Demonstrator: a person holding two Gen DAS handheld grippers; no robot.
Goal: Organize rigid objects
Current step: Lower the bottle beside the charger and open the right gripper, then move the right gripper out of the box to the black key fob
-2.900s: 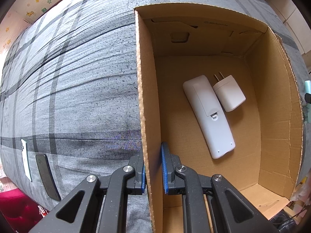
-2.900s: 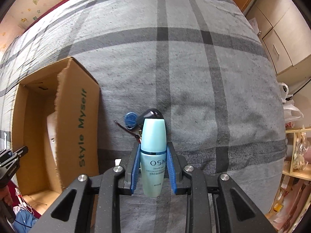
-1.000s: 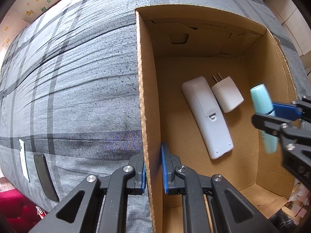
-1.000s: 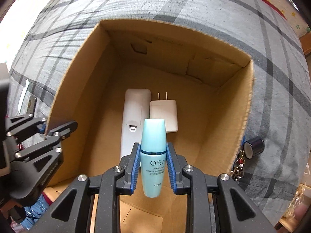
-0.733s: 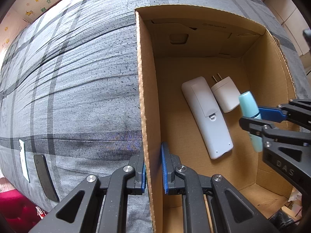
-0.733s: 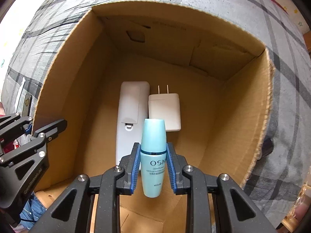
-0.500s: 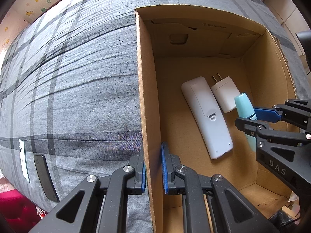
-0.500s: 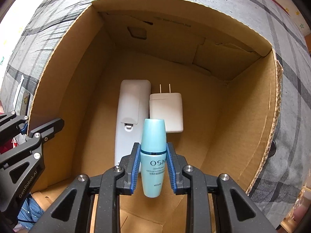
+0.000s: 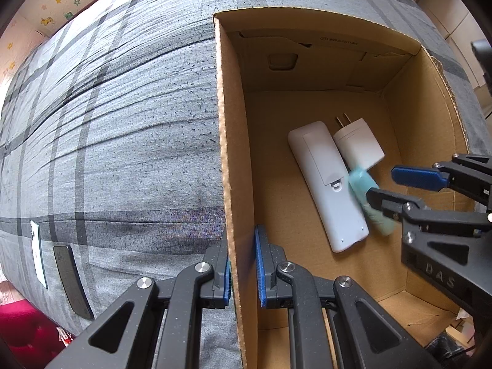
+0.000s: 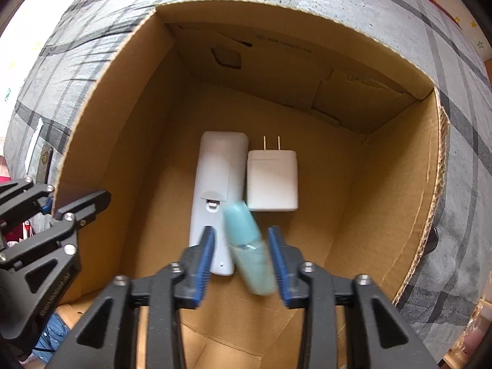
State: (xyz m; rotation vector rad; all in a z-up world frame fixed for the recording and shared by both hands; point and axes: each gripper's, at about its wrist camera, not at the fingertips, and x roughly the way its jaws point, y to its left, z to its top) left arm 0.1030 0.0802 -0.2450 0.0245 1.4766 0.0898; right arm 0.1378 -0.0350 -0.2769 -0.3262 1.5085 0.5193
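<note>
Teal lotion bottle (image 10: 249,250): blurred, loose between the just-parted pads of the right gripper (image 10: 243,259), over the cardboard box (image 10: 347,215) floor. White remote (image 10: 220,190) at 11 o'clock, wall charger (image 10: 272,180) at 12. Left gripper (image 9: 243,272) pinches the box wall. Three items boxed; phones (image 9: 72,279) outside remain.

Black speckled fingers (image 9: 270,264) with blue ribbed pads (image 10: 204,258), silver screws.

right claw (image 10: 241,256): jaws just opening | teal bottle (image 10: 249,249): blurred, loose between them | cardboard box (image 10: 399,215)
</note>
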